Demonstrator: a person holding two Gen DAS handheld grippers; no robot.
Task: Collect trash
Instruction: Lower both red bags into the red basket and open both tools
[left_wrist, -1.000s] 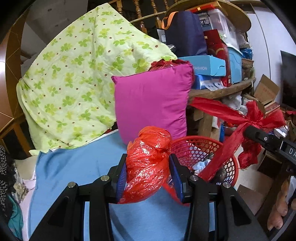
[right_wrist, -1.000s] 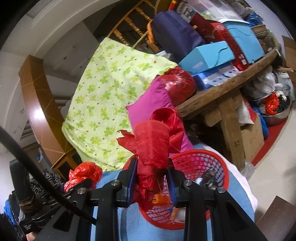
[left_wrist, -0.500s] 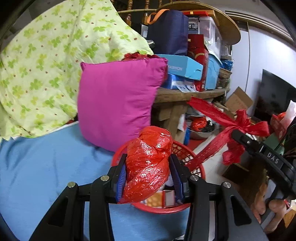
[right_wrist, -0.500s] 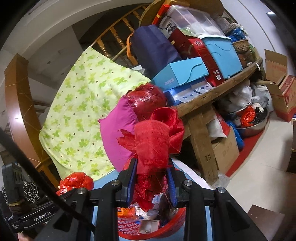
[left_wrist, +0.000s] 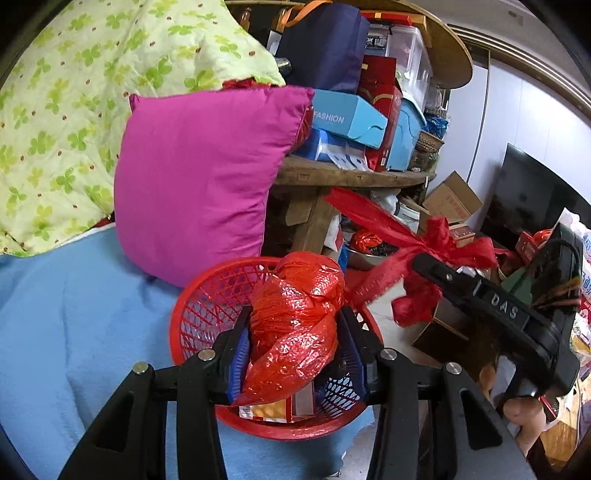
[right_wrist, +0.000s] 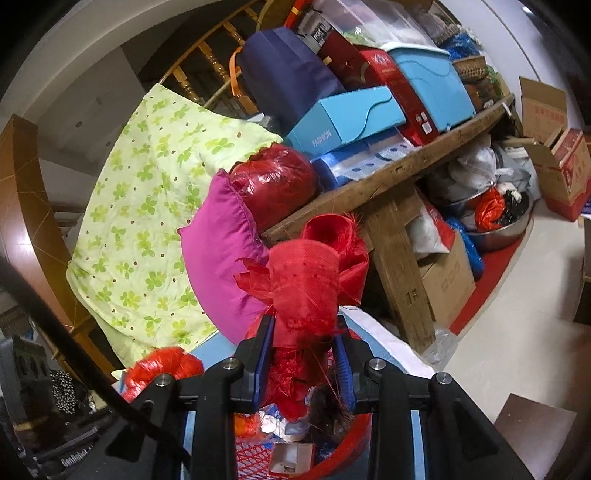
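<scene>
both tools loaded over the red basket

the left tool (left_wrist: 293, 354) is clamped on a crumpled red plastic bag (left_wrist: 295, 325), its blue pads pressed against both sides. the bag hangs right over the red mesh basket (left_wrist: 199, 314), which already holds cartons and wrappers at 6 o'clock. the right tool (right_wrist: 303, 360) is closed on a red ribbon bow (right_wrist: 306, 284); in the left view that bow (left_wrist: 439, 240) trails a long strip from 3 o'clock toward the basket rim.

at 11 o'clock of the basket a magenta pillow (left_wrist: 199, 181) leans upright, touching the basket's far edge. behind it, at 10 o'clock, lies a green clover-print quilt (left_wrist: 74, 96). the basket sits on a blue bed sheet (left_wrist: 81, 314).

at 1 o'clock a wooden bench (right_wrist: 391, 173) carries blue boxes, red boxes and a navy bag, with a tied red bag (right_wrist: 273, 184) at its near end, against the pillow. under the bench stand cardboard boxes and a metal basin (right_wrist: 502, 225) on the pale floor.
</scene>
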